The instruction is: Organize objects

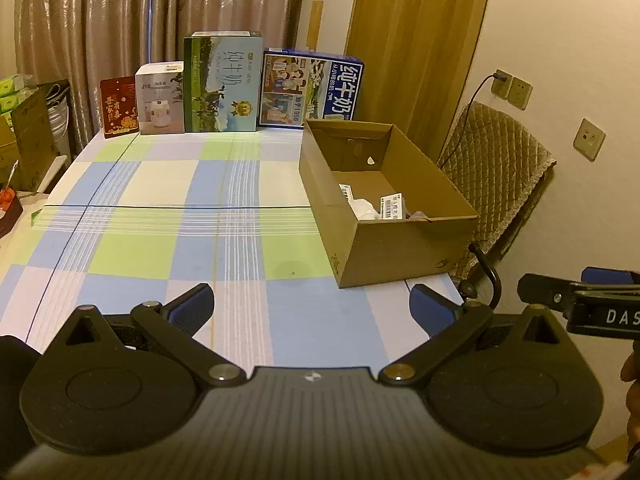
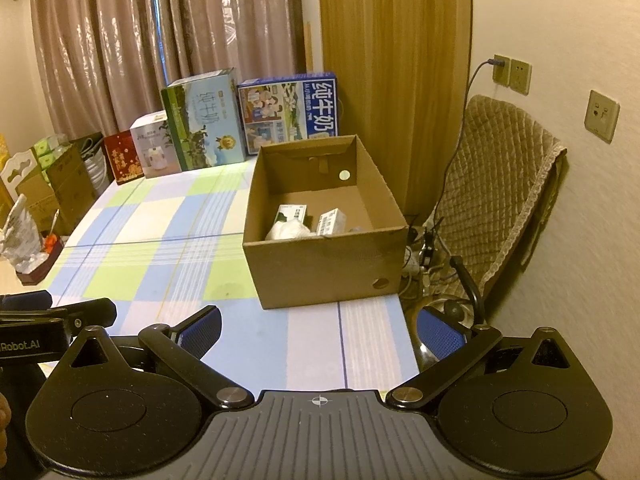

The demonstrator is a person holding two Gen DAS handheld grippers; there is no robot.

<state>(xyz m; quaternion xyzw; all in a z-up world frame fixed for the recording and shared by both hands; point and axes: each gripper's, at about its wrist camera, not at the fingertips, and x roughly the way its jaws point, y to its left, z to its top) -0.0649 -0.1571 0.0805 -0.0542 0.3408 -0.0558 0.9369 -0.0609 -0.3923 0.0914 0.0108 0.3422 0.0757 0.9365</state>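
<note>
Nearest the cameras, the left gripper (image 1: 312,312) stands with its blue-padded jaws spread wide and nothing between them, hovering over the near edge of the checked tablecloth (image 1: 168,184); the right gripper (image 2: 320,328) is likewise spread wide and empty, positioned just beside the left, with its outer finger hanging over the table's right-hand edge. The two tools sit close together, so a careless swing of either could knock one against the other. Beyond them the cloth is bare up to the open cardboard box (image 2: 320,276), which rests at the table's right side with its right wall close to the edge; a push from the left during any placement could slide it toward the drop, where cables and a padded chair (image 2: 504,184) stand below. Inside the box lie a white crumpled bag (image 2: 290,229) and two small cartons (image 2: 331,220), loosely piled toward the near wall; these appear already put away. At the far end, against the curtain, a row of upright packages stands touching or nearly so: a red packet (image 2: 124,158), a white appliance box (image 2: 154,146), a green milk carton case (image 2: 204,120) and a blue milk case (image 2: 288,108). In my judgement, the tall cases may exceed the jaw span and could topple their neighbours if gripped off-centre.
</note>
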